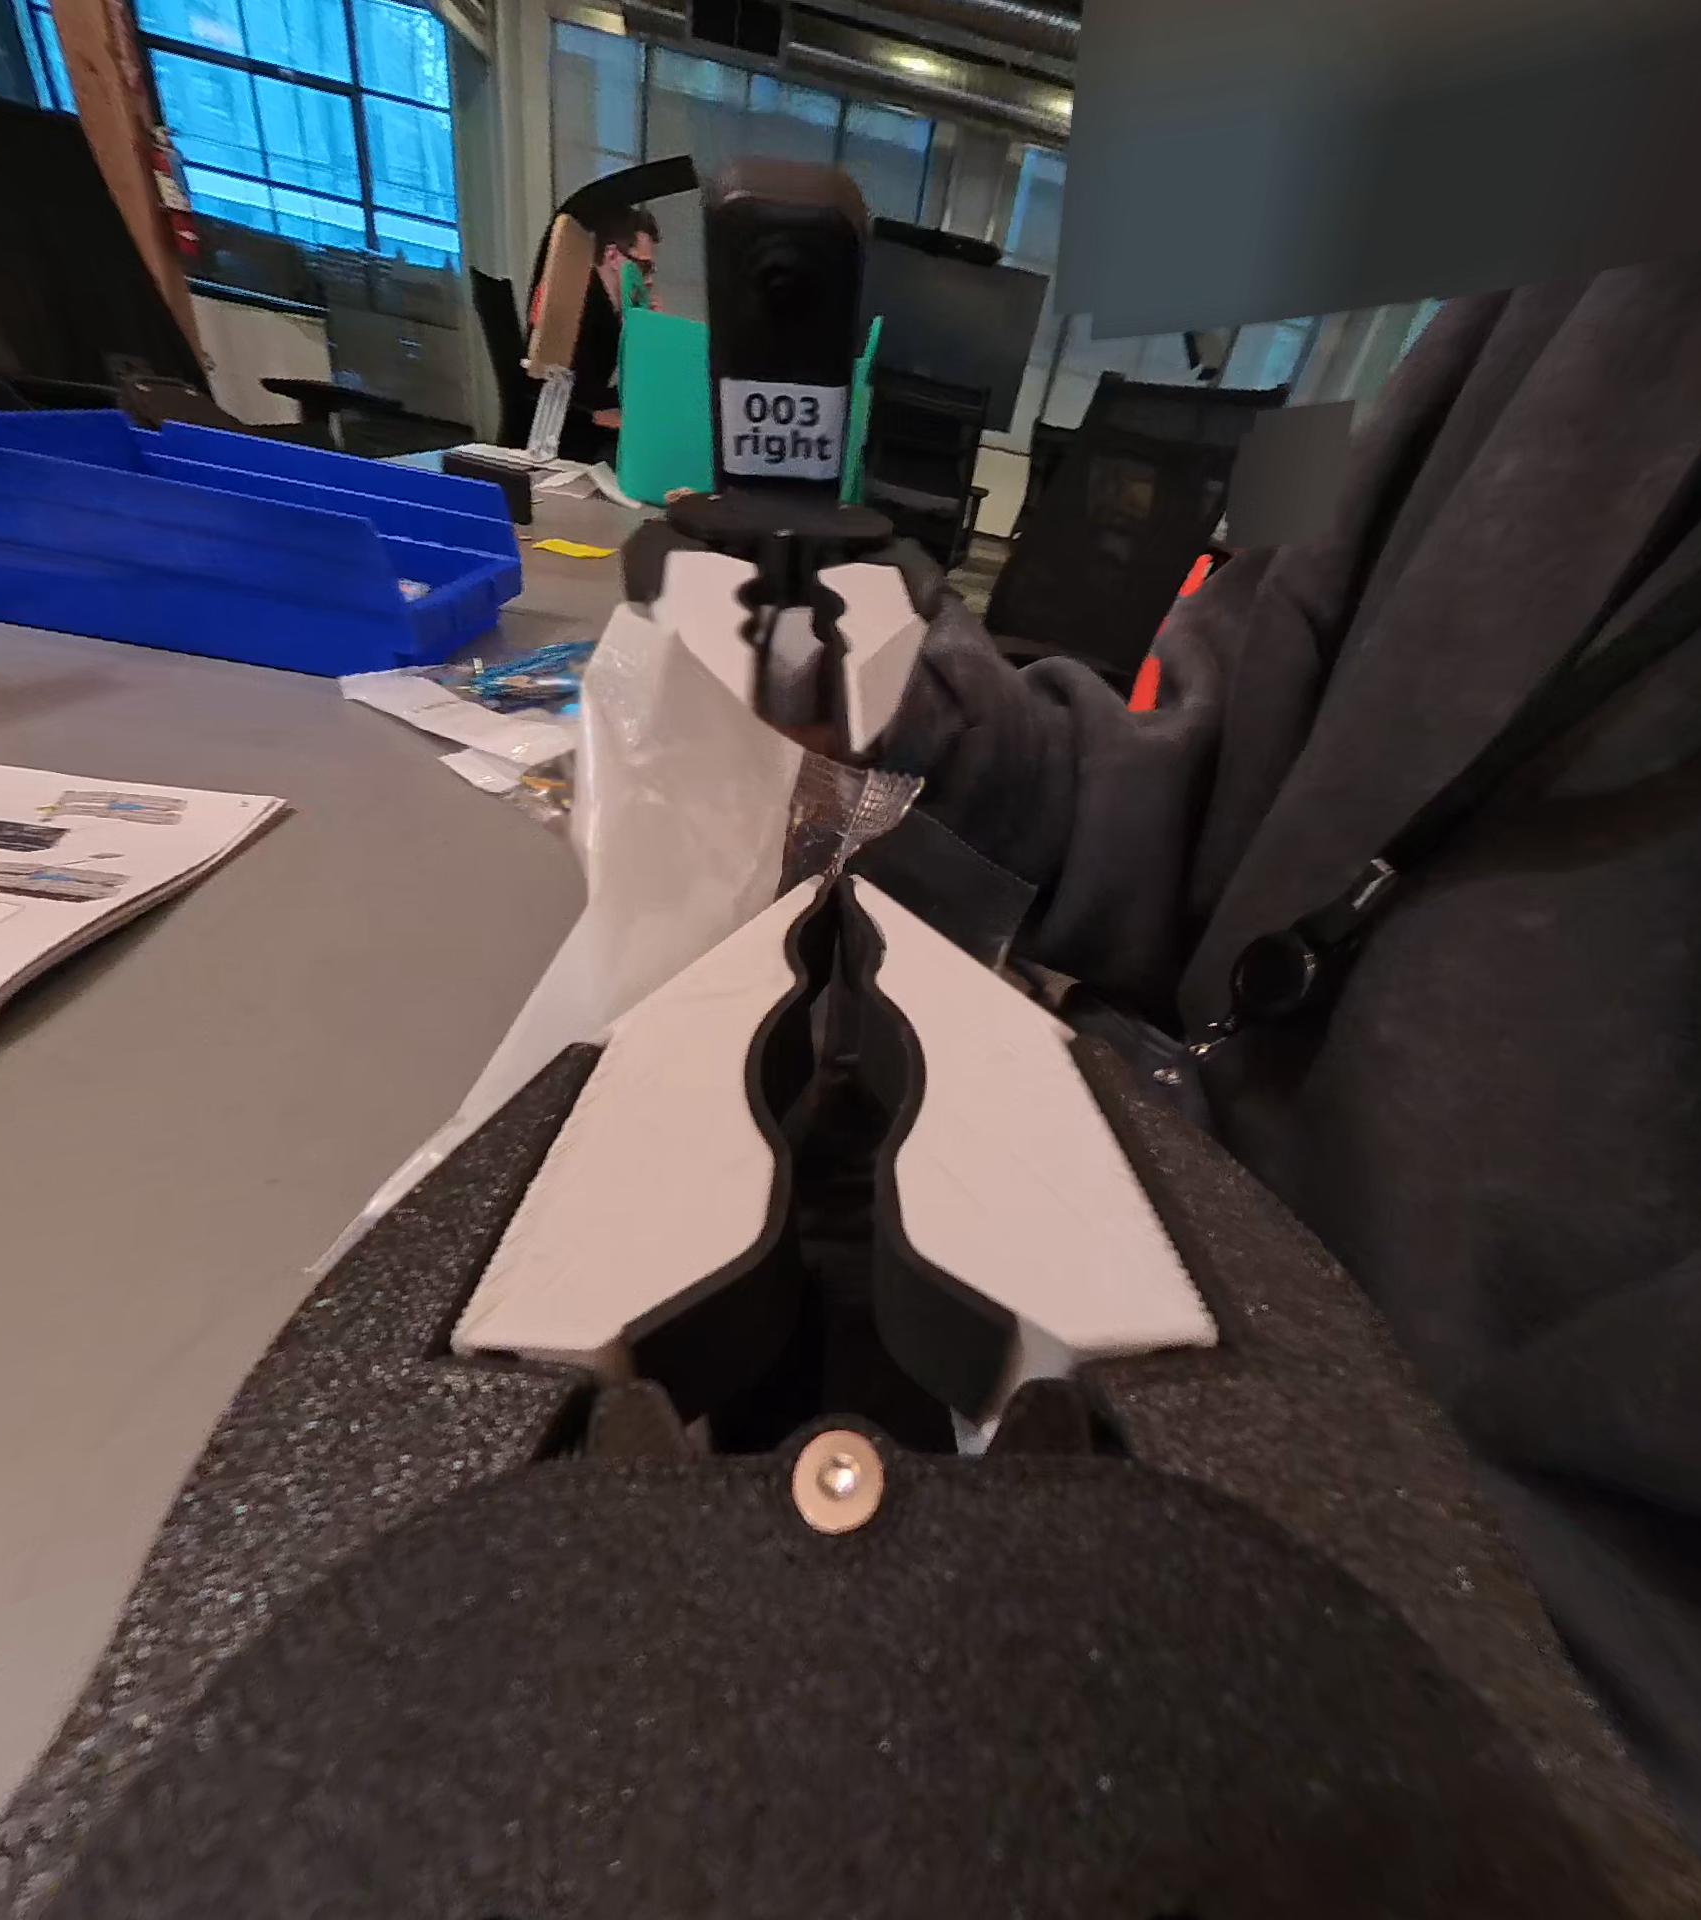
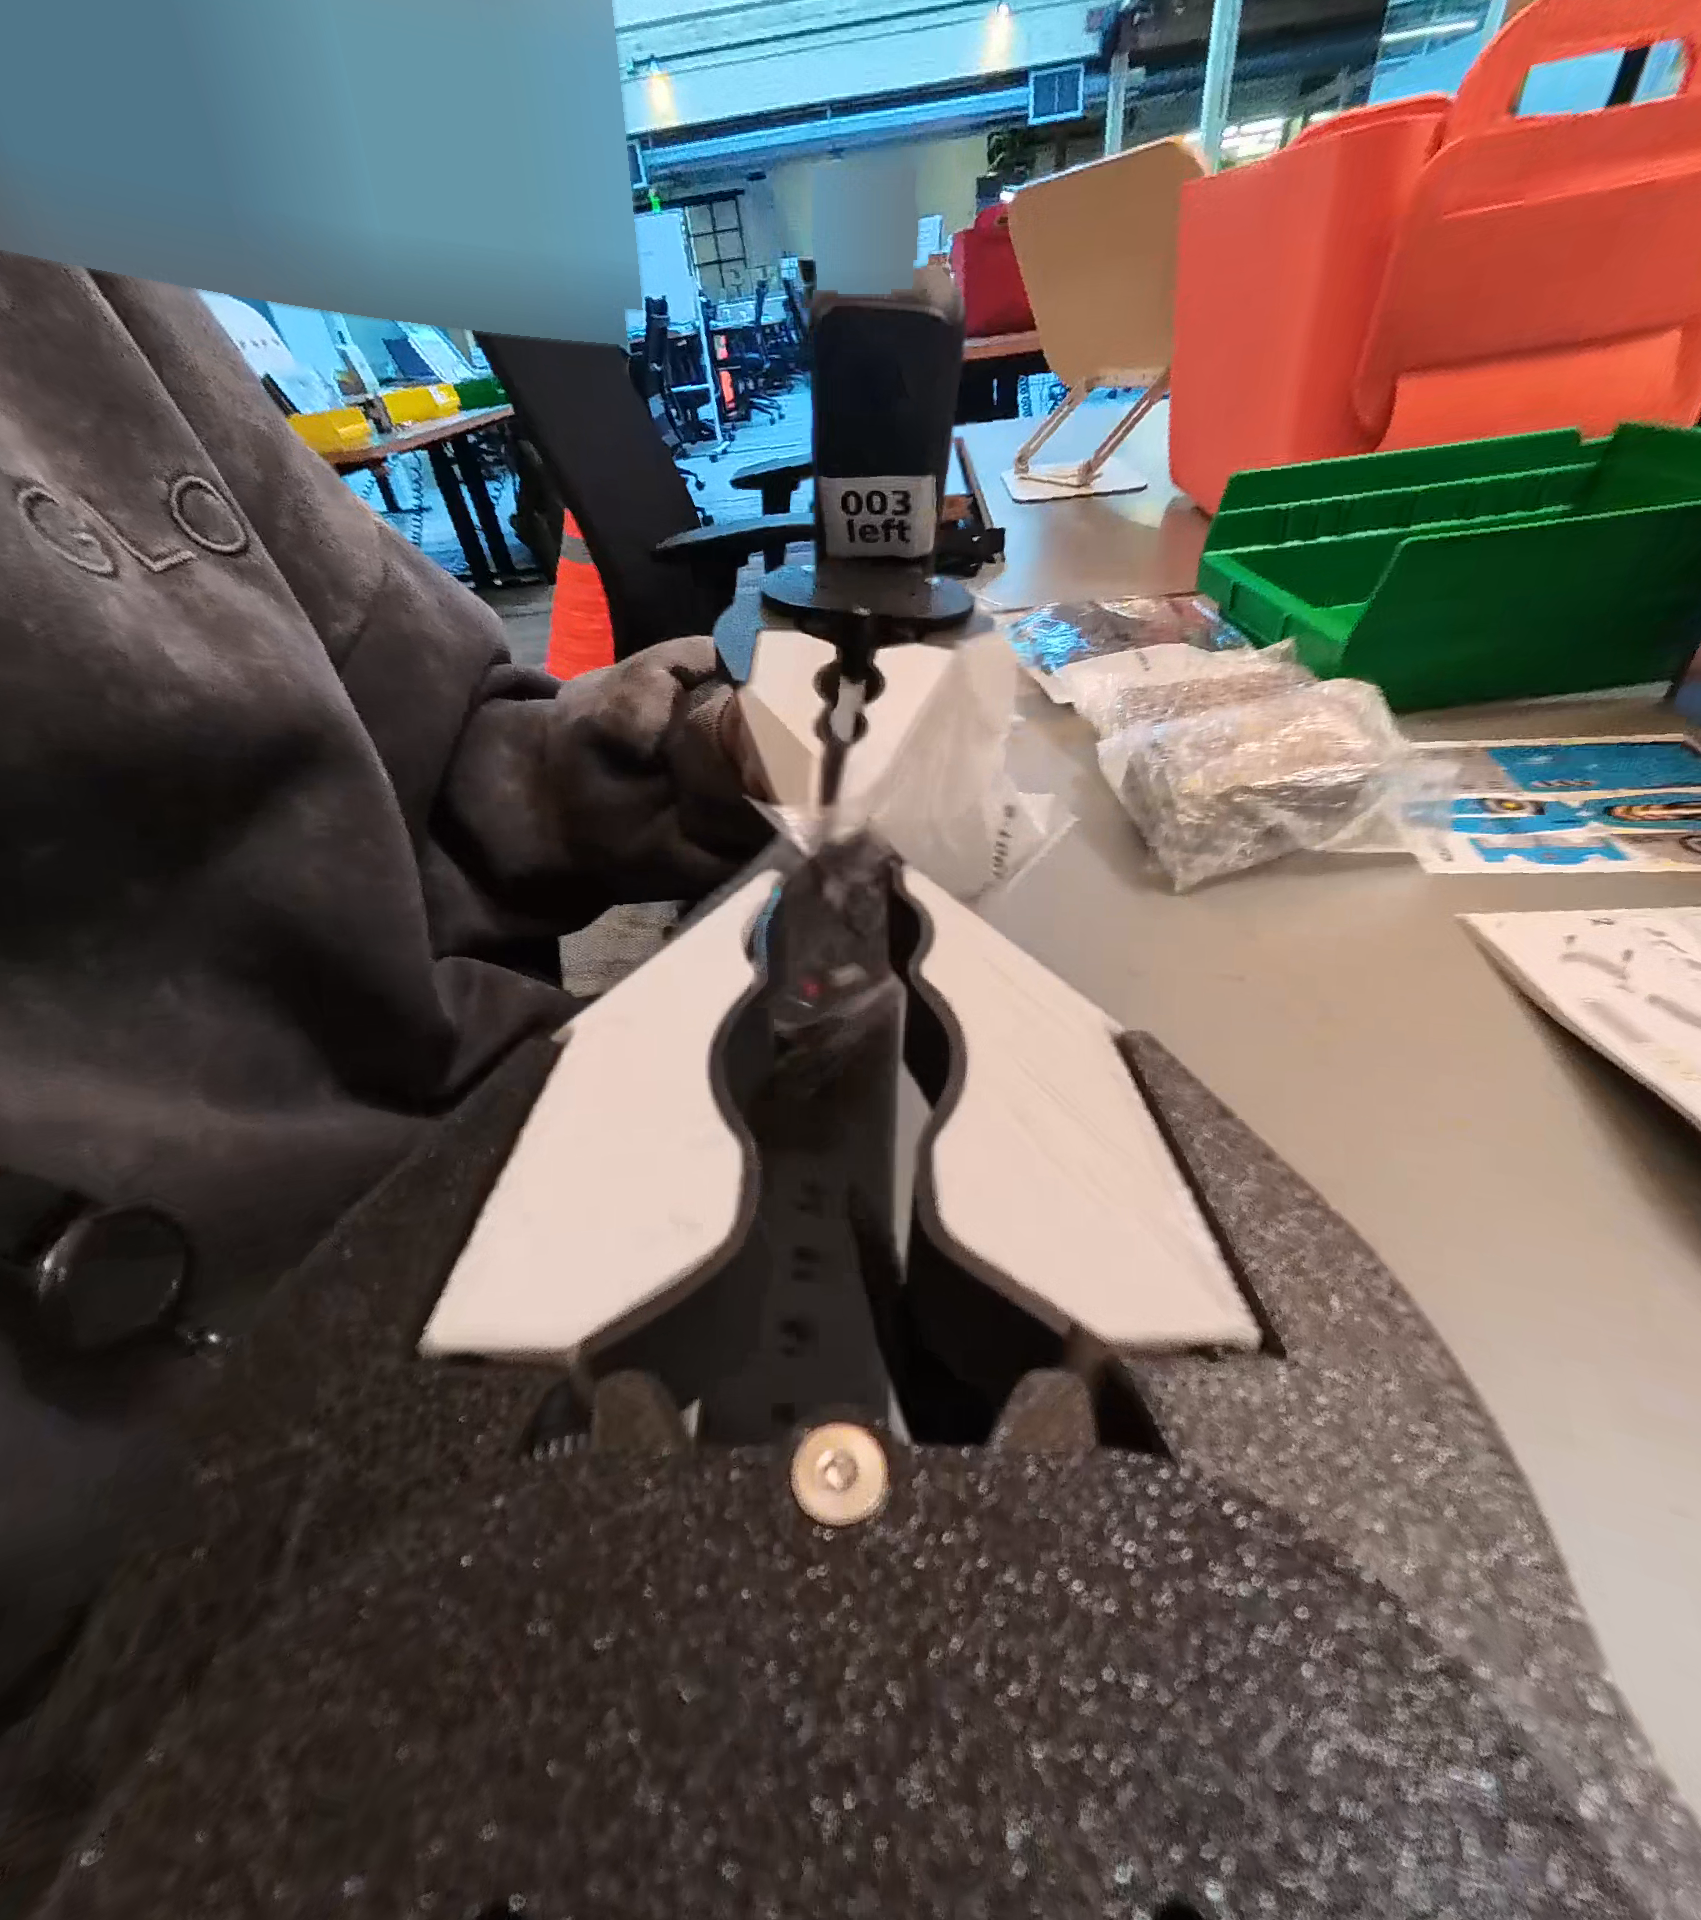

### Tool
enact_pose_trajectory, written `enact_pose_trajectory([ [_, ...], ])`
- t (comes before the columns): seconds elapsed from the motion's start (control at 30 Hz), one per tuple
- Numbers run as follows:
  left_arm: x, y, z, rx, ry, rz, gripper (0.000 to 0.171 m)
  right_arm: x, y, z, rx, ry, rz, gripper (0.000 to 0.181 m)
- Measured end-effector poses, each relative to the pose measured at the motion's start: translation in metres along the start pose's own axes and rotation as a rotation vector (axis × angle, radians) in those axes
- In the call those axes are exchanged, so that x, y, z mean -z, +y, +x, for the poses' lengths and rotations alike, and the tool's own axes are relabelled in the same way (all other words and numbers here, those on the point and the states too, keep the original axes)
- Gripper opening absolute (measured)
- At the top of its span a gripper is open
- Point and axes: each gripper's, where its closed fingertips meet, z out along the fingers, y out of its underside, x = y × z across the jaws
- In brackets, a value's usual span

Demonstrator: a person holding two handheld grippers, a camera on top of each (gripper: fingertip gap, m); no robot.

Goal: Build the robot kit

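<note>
My left gripper (image 1: 838, 888) is shut on the crinkled edge of a whitish clear plastic bag (image 1: 680, 790). My right gripper (image 1: 818, 732) faces it, tips close, pinching the same bag edge from the other side. In the right wrist view my right gripper (image 2: 830, 857) is shut on the bag's gathered clear edge. The left gripper (image 2: 833, 795) meets it tip to tip, and the bag (image 2: 950, 800) hangs to its right above the grey table (image 2: 1293, 1039). What the bag holds is hidden. A person in a dark grey sweatshirt (image 2: 150, 727) holds both grippers.
A blue bin (image 1: 202, 540), an open booklet (image 1: 46, 894) and small packets (image 1: 503, 696) lie on the table to the left. A green bin (image 2: 1500, 561), an orange felt bag (image 2: 1448, 291), wrapped parts bags (image 2: 1241, 758), a sticker sheet (image 2: 1604, 805) and a booklet (image 2: 1677, 1029) lie to the right. Left and right tips are no more than a few centimetres apart.
</note>
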Motion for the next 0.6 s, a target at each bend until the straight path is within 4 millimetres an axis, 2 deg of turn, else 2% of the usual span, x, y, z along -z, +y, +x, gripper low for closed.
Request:
enact_pose_trajectory([
  [0.07,0.000,-0.002,0.000,0.019,0.018,0.012,0.000,0.004,0.003,0.005,-0.006,-0.017,-0.016,0.021],
  [0.17,-0.006,-0.007,0.005,0.053,0.062,0.044,0.000,-0.016,0.011,-0.007,0.031,-0.077,-0.063,0.027],
  [0.23,-0.011,-0.007,0.006,0.078,0.081,0.047,0.000,-0.026,0.005,-0.013,0.067,-0.076,-0.028,0.025],
  [0.6,-0.012,-0.004,0.003,0.087,0.056,0.040,0.000,-0.022,0.005,-0.008,0.053,-0.028,-0.033,0.010],
])
